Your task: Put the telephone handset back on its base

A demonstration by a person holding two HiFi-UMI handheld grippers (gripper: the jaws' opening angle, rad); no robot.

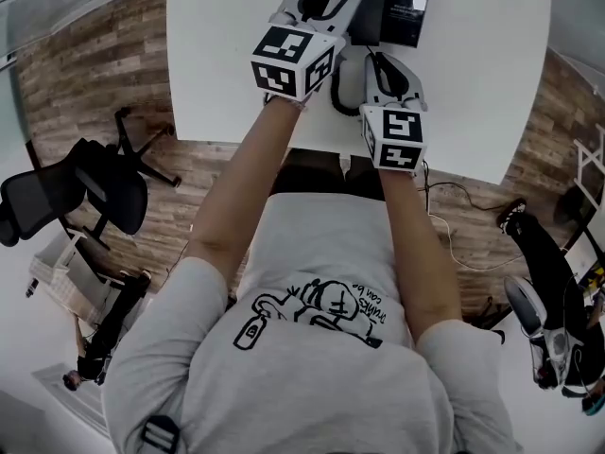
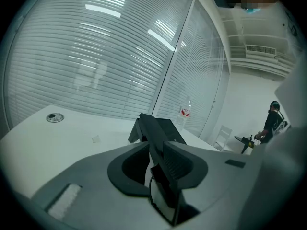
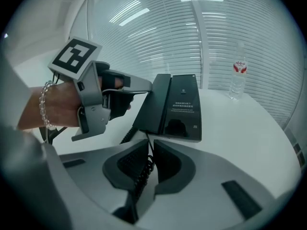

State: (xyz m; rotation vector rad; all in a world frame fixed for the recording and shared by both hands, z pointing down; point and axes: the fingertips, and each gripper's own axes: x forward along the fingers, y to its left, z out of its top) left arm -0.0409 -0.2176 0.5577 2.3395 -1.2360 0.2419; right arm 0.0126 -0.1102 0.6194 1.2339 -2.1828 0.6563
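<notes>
Starting with the black base [image 3: 184, 104], lying flat toward the far side of the white bench [image 1: 227, 55], with the handset [image 3: 154, 104] stretched along its left side over the cradle, seated or a touch proud, hard to say which. Gripping the handset's far end from the side with the left tongs [image 2: 156, 150], clamped firmly on it; pinching the coiled cord [image 3: 141, 174] with the right tongs [image 3: 147, 164], closed tight just in front of the base. Best now, by the look of it: press the handset down level into the cradle, both ends together, before letting go on the left. Hold the cord low and slack on the right, clear of the cradle, never tugging sideways against the handset. Then release gently to avoid rocking it out. Around all this, a glass wall with slatted blinds [image 3: 230, 28], a wood-plank floor [image 1: 85, 74] below, the bench top smooth and white, a black office chair [image 1: 76, 192] well off to the left, a water bottle [image 3: 238, 78] standing upright beyond the base, and a small round disc [image 2: 54, 118] set in the bench top.
</notes>
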